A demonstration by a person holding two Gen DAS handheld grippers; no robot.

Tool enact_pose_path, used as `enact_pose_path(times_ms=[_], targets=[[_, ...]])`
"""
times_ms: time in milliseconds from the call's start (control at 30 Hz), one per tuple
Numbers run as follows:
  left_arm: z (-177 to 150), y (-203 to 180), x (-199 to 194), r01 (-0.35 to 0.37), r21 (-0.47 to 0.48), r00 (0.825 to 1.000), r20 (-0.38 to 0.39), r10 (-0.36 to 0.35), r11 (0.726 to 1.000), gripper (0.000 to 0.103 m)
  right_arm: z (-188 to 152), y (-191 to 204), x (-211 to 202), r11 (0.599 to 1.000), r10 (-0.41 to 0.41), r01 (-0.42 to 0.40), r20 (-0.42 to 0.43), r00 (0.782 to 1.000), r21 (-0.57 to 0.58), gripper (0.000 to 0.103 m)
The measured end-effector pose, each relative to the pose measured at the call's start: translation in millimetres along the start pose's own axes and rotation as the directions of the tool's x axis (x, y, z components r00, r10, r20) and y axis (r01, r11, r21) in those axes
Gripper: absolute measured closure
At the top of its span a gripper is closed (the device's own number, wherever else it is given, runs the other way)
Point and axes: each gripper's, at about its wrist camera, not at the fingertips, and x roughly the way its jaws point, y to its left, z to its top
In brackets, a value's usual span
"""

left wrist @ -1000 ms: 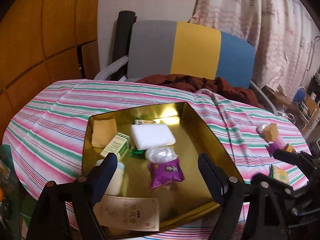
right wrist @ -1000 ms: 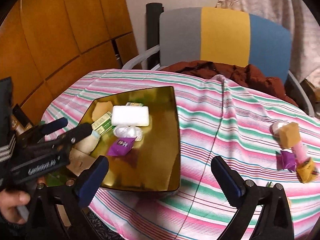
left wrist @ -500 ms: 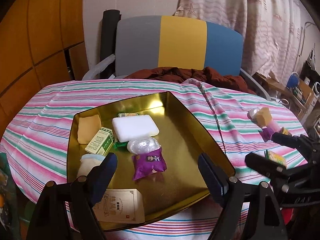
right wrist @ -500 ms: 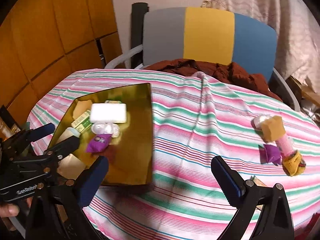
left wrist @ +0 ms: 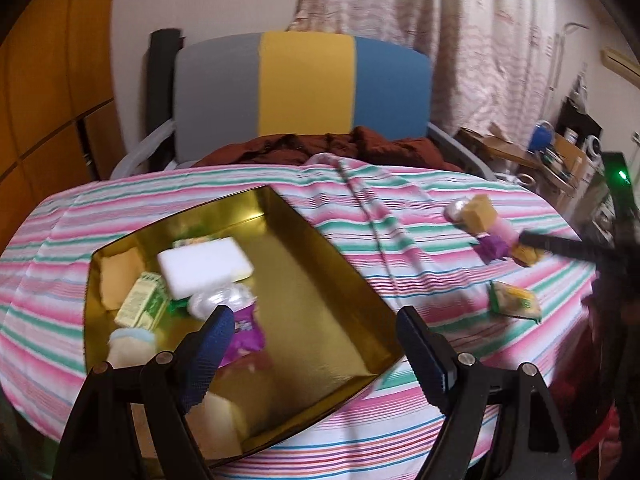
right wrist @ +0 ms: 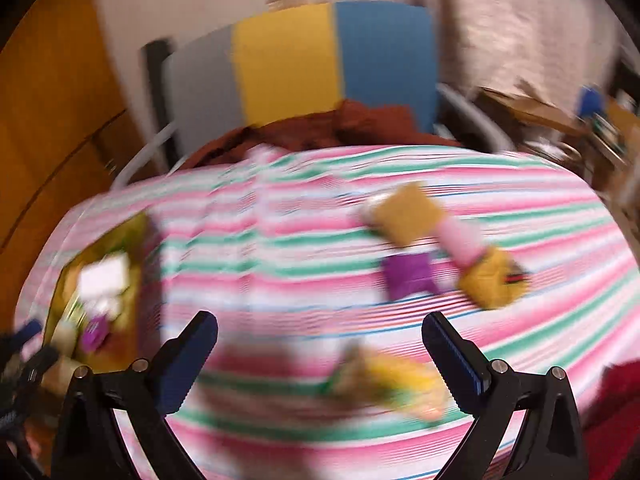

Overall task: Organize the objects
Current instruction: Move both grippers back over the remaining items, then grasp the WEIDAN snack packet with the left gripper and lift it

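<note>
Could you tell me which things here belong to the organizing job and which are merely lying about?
Part of the job: gold tray; white block inside it; yellow-green packet, purple packet and tan cube loose on the striped cloth.

Just lying about: chair; brown garment; curtain.

The right wrist view is smeared: the yellow packet (right wrist: 394, 380) and tray (right wrist: 100, 280) contents are unreadable.
</note>
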Motion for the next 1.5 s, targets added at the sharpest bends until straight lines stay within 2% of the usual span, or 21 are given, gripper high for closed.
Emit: enact_pose_path(times_ms=[100,200,267,367,700,1067,1233,1333,1500], targets=[[1.8,-17.3,2.4,0.058,0.059,0.998,-0.005,-0.058,0.997,0.019,9.2,-53.9,0.7,0.988,-0.076,0.072,0.021,0.997,0.139,0.000],[5.1,-37.9,6.1,0.126,0.111,0.992,-0.019,-0.125,0.986,0.019,6.9,-104.4,4.9,0.947,-0.147,0.134,0.022,0.989,0.294,0.000],[7.6,-56.6,11.3,0.152,0.164,0.988,-0.031,-0.149,0.975,0.019,-0.6,-132.1,9.0,0.900,-0.144,0.127,0.008,0.990,0.418,0.000],[9.0,-84.5,22.8,0.179,0.245,0.984,-0.053,-0.171,0.953,0.019,-8.1,-157.9,9.3,0.831,-0.080,0.052,0.027,0.996,0.553,0.000],[3.4,-161.5,71.2,0.290,0.425,0.956,-0.168,-0.241,0.857,0.014,-15.1,-169.8,7.5,0.781,-0.013,-0.028,0.061,0.998,0.624,0.000],[5.6,-213.0,113.2,0.398,0.497,0.917,-0.247,-0.314,0.771,0.014,-19.6,-177.9,14.1,0.742,0.055,-0.093,0.078,0.995,0.664,0.000],[5.8,-234.1,131.0,0.437,0.545,0.899,-0.291,-0.327,0.715,0.013,-22.0,-183.1,16.2,0.715,0.082,-0.119,0.086,0.993,0.689,0.000],[3.4,-245.7,136.7,0.443,0.589,0.896,-0.298,-0.328,0.676,0.004,-20.9,-181.6,17.9,0.719,0.093,-0.125,0.084,0.992,0.684,0.000],[-0.1,-260.6,145.6,0.464,0.631,0.886,-0.320,-0.336,0.622,0.003,-20.5,-180.9,22.9,0.718,0.111,-0.128,0.070,0.991,0.684,0.000]])
